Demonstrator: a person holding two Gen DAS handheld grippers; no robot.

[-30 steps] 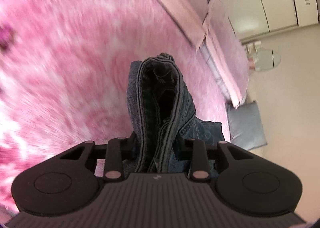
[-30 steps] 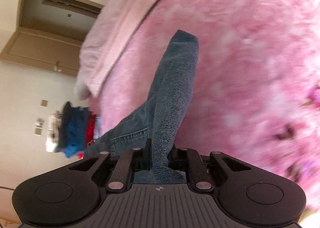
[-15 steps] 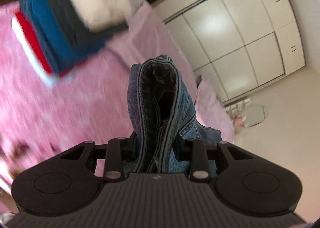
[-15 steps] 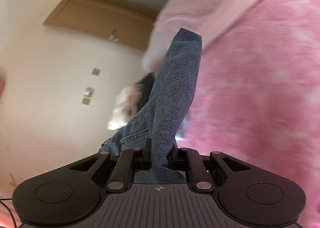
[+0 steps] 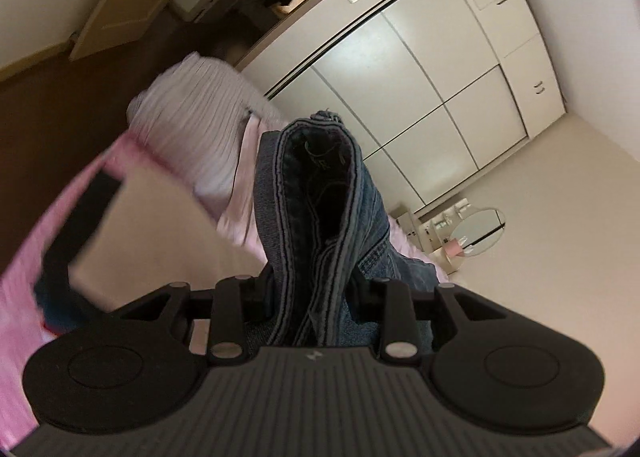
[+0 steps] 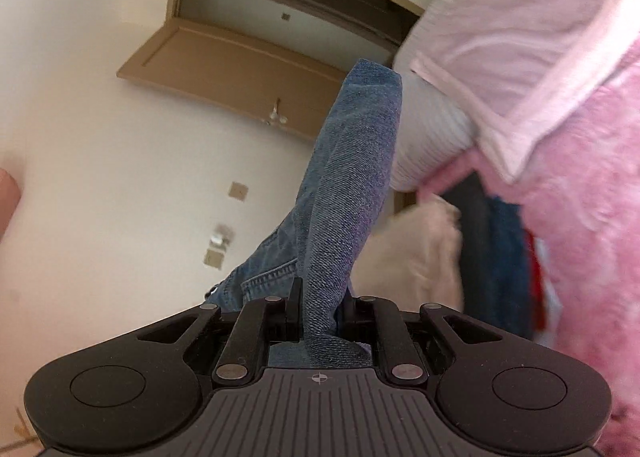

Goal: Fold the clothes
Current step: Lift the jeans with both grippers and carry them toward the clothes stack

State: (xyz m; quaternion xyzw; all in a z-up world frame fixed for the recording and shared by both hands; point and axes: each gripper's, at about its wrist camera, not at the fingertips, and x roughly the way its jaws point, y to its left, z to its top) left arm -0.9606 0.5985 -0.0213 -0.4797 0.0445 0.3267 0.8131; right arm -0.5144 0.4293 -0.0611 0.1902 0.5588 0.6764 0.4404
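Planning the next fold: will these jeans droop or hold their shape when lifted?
The jeans probably sag between grips: both tongs, left and right, pinch bunched folds. Thick seams suggest some heft and stiffness.

One pair of jeans (image 5: 316,217); two grippers, left gripper (image 5: 314,289) and right gripper (image 6: 320,305); one pile of folded clothes (image 6: 480,257); one pillow (image 5: 192,125); one round mirror (image 5: 478,231).

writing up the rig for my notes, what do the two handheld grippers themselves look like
Both look alike: the left matte black plastic gripper and the right matte black plastic gripper each have a wide ribbed dark grey body, two round raised discs at the outer corners, and black linkage bars pinned with silver rivets. A small white mark sits centred on each ribbed body. No cables, sleeves or hands show.
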